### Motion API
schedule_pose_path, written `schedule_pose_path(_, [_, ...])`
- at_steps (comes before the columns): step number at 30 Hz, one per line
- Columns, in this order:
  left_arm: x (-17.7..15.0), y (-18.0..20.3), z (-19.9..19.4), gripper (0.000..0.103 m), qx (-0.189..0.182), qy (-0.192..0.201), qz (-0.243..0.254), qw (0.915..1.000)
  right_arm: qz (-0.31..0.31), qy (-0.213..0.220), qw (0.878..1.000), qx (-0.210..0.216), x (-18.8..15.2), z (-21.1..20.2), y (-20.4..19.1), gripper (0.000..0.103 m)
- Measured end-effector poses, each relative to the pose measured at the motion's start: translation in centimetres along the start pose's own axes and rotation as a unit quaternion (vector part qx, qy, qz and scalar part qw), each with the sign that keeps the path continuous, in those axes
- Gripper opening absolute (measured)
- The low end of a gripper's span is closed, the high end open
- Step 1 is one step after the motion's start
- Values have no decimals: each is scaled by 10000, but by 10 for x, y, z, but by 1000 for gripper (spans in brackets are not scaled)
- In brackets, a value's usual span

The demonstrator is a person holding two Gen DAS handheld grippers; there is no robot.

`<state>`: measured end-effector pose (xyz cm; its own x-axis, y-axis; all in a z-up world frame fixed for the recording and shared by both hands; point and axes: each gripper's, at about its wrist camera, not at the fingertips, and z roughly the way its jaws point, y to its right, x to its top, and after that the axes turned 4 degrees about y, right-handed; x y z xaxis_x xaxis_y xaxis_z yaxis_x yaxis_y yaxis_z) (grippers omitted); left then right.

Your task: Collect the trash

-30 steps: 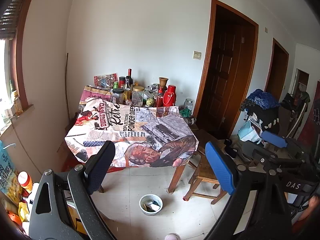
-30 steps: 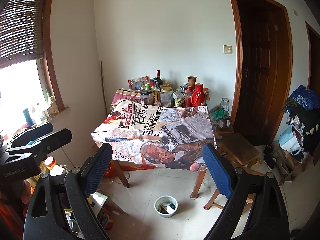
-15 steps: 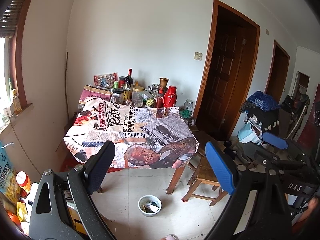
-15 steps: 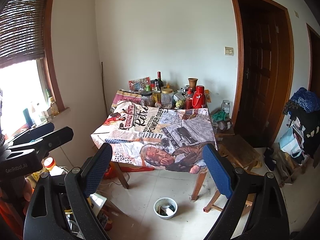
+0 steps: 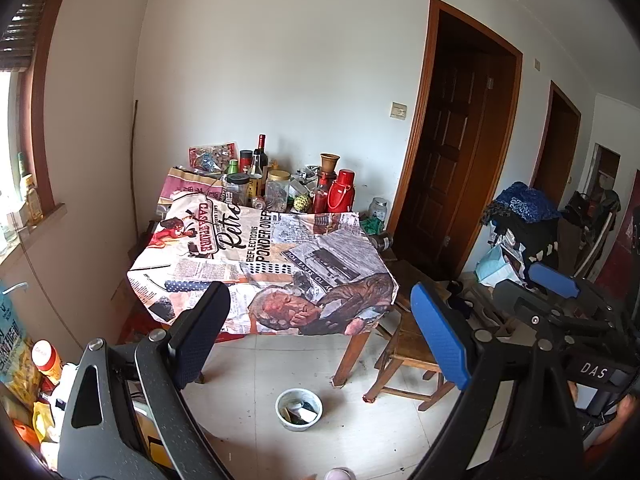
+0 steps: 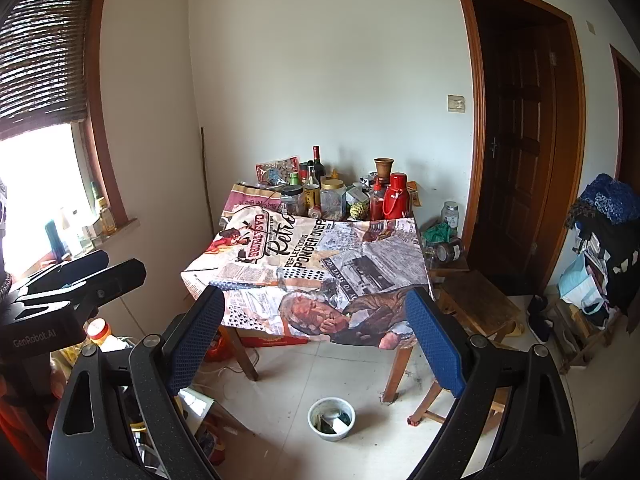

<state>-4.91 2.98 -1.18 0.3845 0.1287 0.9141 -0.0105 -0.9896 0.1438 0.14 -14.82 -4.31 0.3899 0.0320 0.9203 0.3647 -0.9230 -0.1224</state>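
Daylight enters from the window [image 6: 38,184] at the left, which is overexposed to pure white in the right wrist view. The room is evenly bright, and the white wall [image 5: 280,60] shows a soft grey shade. Under the table [image 6: 312,264] the floor [image 6: 320,368] has only weak shadows. Both views are sharp in the middle. The fisheye lens bends the door frame [image 6: 476,112] and leaves dark, round corners.

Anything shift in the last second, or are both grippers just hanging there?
Barely. The view from the left gripper drifted slightly; the table and floor bowl sit a touch lower and leftward. Right gripper almost unmoved. Both stay open and empty; nothing grabbed or released, and the bowl's trash lies untouched.
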Motion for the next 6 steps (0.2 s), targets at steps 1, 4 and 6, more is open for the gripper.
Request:
schedule_pose_path(1, [0,0,0,93,-3,-2,-13,10000,-2,1,10000,1,0,0,0,90])
schedule_pose_path(4, [1,-1,2,94,13,19,-17,10000,21,-2,10000,2,1,1,0,90])
schedule_pose_path(6, [1,0,3,95,8,27,0,10000,17,2,10000,9,2,2,0,90])
